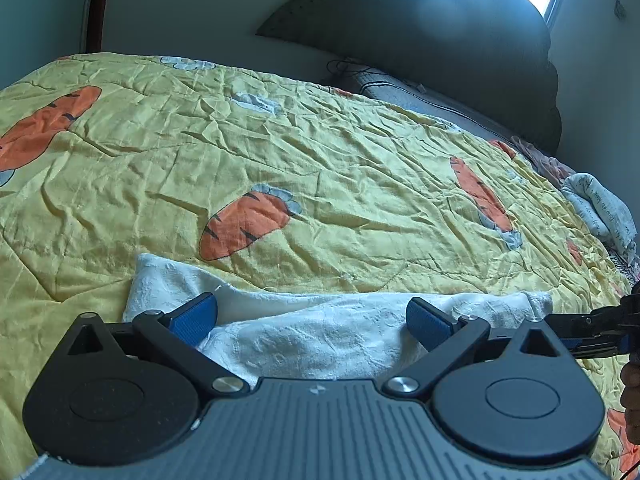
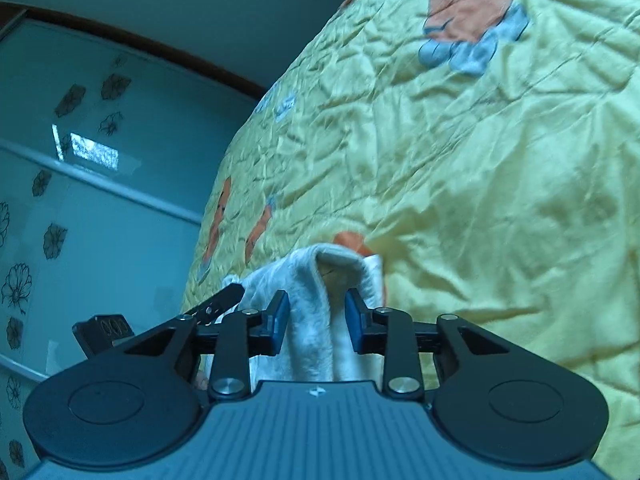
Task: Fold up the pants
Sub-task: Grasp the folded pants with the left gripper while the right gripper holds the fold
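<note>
The white pants [image 1: 312, 332] lie folded in a low band on the yellow carrot-print quilt [image 1: 320, 152], right in front of my left gripper [image 1: 312, 318]. Its blue pads are wide apart, with the cloth lying between and under them, so it is open. In the right wrist view my right gripper [image 2: 316, 320] has its jaws partly closed around a raised fold of the pants [image 2: 320, 304], with a small gap on each side. The right gripper also shows at the right edge of the left wrist view [image 1: 600, 332].
The quilt covers a bed with a dark padded headboard [image 1: 440, 32] and a grey pillow [image 1: 420, 96] at the far end. A white printed cloth [image 1: 600, 208] lies at the bed's right edge. A flower-patterned wardrobe door [image 2: 80, 208] stands beside the bed.
</note>
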A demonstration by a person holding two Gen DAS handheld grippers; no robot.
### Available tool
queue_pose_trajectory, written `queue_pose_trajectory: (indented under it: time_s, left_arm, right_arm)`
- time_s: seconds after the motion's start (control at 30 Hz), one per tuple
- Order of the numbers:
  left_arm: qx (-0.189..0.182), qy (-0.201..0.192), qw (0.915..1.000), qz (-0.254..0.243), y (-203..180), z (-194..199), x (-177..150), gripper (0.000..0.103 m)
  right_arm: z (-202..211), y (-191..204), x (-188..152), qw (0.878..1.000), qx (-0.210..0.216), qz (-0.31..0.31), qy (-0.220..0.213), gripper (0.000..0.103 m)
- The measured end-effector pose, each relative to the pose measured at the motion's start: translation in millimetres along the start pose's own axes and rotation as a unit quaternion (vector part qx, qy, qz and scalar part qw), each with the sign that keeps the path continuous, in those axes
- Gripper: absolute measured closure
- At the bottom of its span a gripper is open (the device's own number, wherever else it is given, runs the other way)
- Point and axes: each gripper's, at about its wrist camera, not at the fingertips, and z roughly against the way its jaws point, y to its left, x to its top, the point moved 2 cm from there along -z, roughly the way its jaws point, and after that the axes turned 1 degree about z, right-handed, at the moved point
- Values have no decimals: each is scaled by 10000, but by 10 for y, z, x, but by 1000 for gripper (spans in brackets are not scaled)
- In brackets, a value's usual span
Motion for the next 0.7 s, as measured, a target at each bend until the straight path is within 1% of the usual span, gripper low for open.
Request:
queue_pose_trajectory:
  time_s: [0.07, 0.1, 0.13, 0.2, 0.27, 0.33, 0.4, 0.47, 0.53, 0.57, 0.6, 0.63, 0.67, 0.7]
  left_arm:
    - [-3, -2, 10000, 5, -1, 0, -1, 2]
    - [-4, -2, 10000, 5, -2, 0, -2, 2]
    - [-4, -3, 10000, 4, -4, 1, -3, 2]
    - [-16, 2, 10000, 16, -3, 2, -2, 2]
    - [-66, -10, 10000, 46, 13, 6, -3, 2]
    - [-114, -51, 9999, 109, 38, -7, -13, 2]
    - [-80, -103, 9999, 50, 20, -40, -34, 2]
    - [48, -103, 9999, -119, -29, -60, -41, 2]
    - [59, -117, 9999, -106, -22, -1, -20, 4]
    - [42, -143, 9999, -61, -2, 70, -7, 7]
    - [-1, -182, 9998, -5, 37, 180, 5, 7]
    - [-62, -254, 9996, 50, 88, 306, 9, 6]
    - [-110, -370, 9992, 124, 165, 453, 2, 5]
    - [-128, -478, 9986, 205, 259, 586, -19, 3]
  right_arm:
    - [-32, 39, -16, 9998, 175, 78, 75, 75]
    - [-39, 69, -27, 9996, 205, 161, 66, 89]
    - [-53, 101, -36, 9995, 134, 274, 84, 96]
    - [-58, 130, -36, 9993, -49, 362, 97, 98]
    - [8, 143, -24, 9993, -21, 377, 23, 99]
    - [52, 94, -28, 9993, -105, 345, -56, 99]
    - [-33, -53, -75, 9993, -309, 186, 101, 100]
    - [-53, -79, -98, 9995, -287, 121, 47, 99]
    - [2, -18, -99, 9996, -242, 116, -52, 95]
    - [44, 0, -97, 9998, -195, 62, -55, 95]
    - [105, 14, -97, 9999, -136, -1, -66, 95]
    - [191, 19, -106, 9999, -83, -36, -117, 92]
    - [290, 19, -130, 9998, -56, -28, -182, 88]
    - [380, 15, -154, 9997, -58, 3, -241, 72]
